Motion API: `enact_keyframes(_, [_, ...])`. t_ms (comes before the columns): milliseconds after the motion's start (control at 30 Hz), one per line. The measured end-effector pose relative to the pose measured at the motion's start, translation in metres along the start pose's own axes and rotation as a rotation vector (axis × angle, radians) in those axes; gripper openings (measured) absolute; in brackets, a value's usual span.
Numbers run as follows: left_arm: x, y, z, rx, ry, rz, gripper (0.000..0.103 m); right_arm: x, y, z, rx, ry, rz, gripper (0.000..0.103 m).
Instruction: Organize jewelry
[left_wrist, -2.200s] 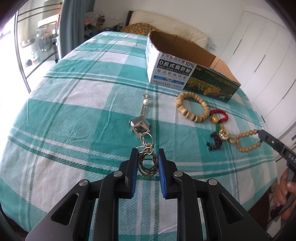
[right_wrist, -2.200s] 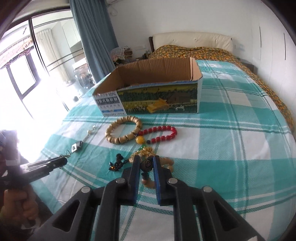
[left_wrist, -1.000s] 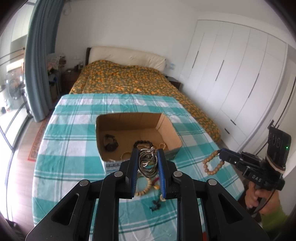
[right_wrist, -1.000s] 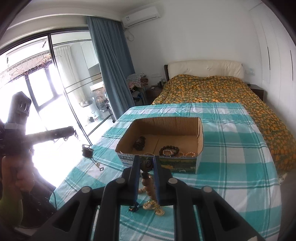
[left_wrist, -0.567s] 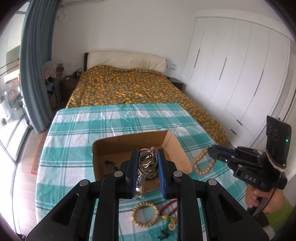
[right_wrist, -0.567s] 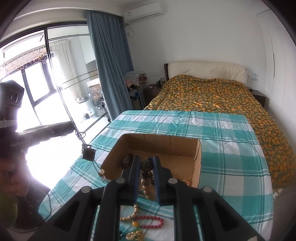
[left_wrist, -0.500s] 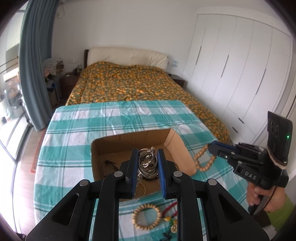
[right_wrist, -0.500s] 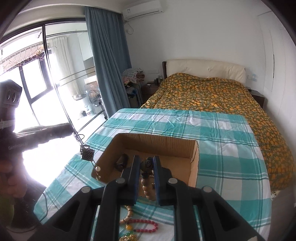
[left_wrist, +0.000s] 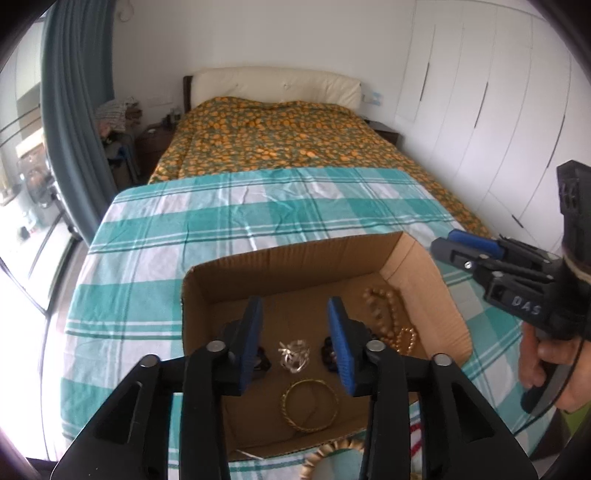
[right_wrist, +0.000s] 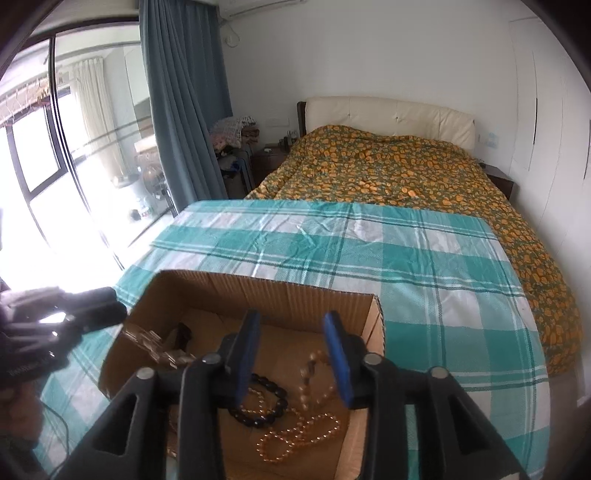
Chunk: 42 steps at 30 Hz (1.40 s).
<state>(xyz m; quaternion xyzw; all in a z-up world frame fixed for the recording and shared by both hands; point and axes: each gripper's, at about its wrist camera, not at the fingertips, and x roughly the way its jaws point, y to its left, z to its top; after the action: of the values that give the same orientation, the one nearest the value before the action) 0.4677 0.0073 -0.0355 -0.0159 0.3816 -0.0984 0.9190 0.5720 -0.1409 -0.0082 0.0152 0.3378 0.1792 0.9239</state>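
Both grippers hang over open cardboard box (left_wrist: 417, 258) on teal plaid cloth (left_wrist: 258, 206). Left gripper (left_wrist: 295, 332) spread wide, holding nothing; silver keyring (left_wrist: 293, 354) in box w/ gold bangle (left_wrist: 310, 404) at 6 o'clock. Right gripper (right_wrist: 293, 349) likewise wide, nothing held; tan bead strand (right_wrist: 308, 376) in box below, black bead bracelet (right_wrist: 260, 400) at 8 o'clock.

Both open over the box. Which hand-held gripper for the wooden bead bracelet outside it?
Left, probably. The left hand-held gripper is open and the wooden bead bracelet lies just below it, in front of the box. The right wrist view does not show it.
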Motion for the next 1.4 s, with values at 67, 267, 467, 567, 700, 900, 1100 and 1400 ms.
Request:
enact_keyframes(67, [-0.012, 0.006, -0.006, -0.012, -0.018, 0.016, 0.065, -0.019, 0.003, -0.004, -0.003, -0.033, 0.0, 0.042])
enact_keyframes(267, [-0.068, 0.016, -0.052, -0.028, -0.065, 0.045, 0.086, -0.08, 0.011, -0.045, -0.042, -0.086, -0.036, 0.054])
enact_keyframes(467, [-0.105, 0.018, -0.129, -0.083, -0.041, 0.093, 0.093, -0.12, 0.018, -0.127, 0.003, -0.053, -0.092, 0.054])
enact_keyframes(567, [-0.101, 0.018, -0.171, -0.127, 0.011, 0.096, 0.093, -0.133, 0.023, -0.176, 0.034, -0.033, -0.139, 0.054])
enact_keyframes(700, [-0.086, 0.009, -0.218, -0.122, 0.055, 0.145, 0.093, -0.138, 0.027, -0.234, 0.064, 0.014, -0.202, 0.054])
enact_keyframes(900, [-0.062, 0.005, -0.257, -0.142, 0.095, 0.196, 0.093, -0.141, 0.024, -0.282, 0.087, 0.094, -0.228, 0.054])
enact_keyframes(1100, [-0.057, 0.003, -0.269, -0.129, 0.109, 0.208, 0.093, -0.138, 0.028, -0.296, 0.091, 0.107, -0.232, 0.054])
enact_keyframes(1400, [-0.059, -0.002, -0.276, -0.105, 0.104, 0.218, 0.098, -0.123, 0.034, -0.304, 0.104, 0.136, -0.224, 0.058])
